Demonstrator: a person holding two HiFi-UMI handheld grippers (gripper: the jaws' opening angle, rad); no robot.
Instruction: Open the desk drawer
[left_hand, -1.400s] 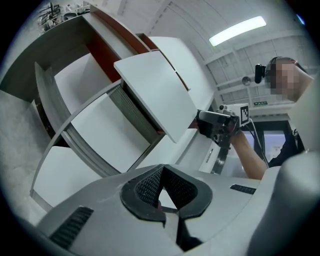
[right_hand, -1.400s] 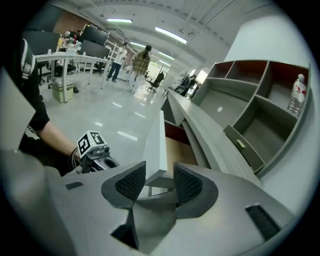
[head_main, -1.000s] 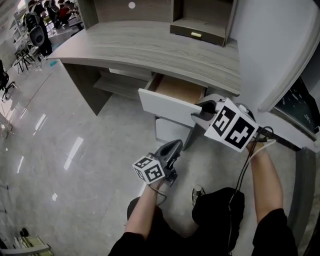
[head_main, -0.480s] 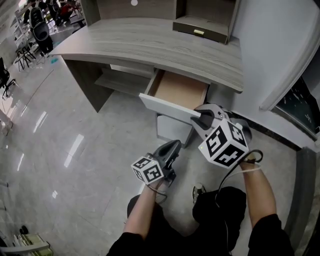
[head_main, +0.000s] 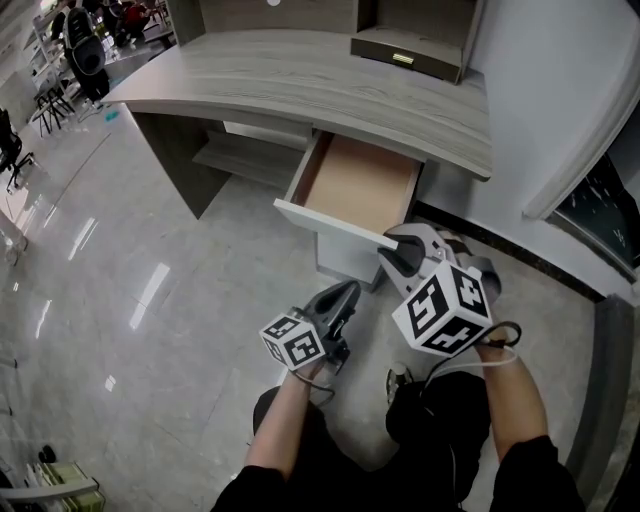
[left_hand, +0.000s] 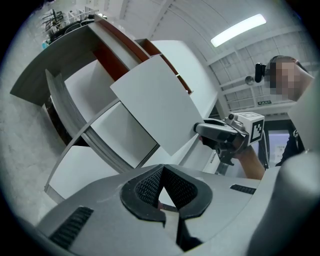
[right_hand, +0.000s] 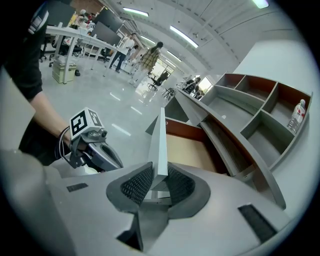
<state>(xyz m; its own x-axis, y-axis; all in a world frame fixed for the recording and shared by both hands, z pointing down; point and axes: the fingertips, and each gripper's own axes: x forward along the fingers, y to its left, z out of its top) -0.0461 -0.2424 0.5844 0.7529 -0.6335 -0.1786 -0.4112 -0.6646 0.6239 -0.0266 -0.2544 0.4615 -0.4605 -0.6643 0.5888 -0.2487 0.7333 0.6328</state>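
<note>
The desk drawer (head_main: 355, 185) stands well out from under the grey wood-grain desk (head_main: 300, 85), its tan inside bare. My right gripper (head_main: 392, 245) grips the right end of the white drawer front (head_main: 330, 222). In the right gripper view the front's edge (right_hand: 161, 145) stands between the pads of the right gripper (right_hand: 159, 182); the jaws have just been closing on it. My left gripper (head_main: 345, 295) hangs shut and empty above the floor, below and in front of the drawer. In the left gripper view its pads (left_hand: 147, 187) meet, and the drawer front (left_hand: 155, 100) lies ahead.
A white pedestal cabinet (head_main: 345, 262) stands under the drawer. A hutch with open shelves (head_main: 410, 40) sits on the desk's far side, with a bottle (right_hand: 296, 116) on one shelf. A white wall panel (head_main: 560, 90) rises at the right. My shoe (head_main: 397, 383) is on the glossy floor.
The drawer has slid further out toward me, showing more of its inside. My right gripper has come back and down with the drawer front. The left gripper has hardly moved.
</note>
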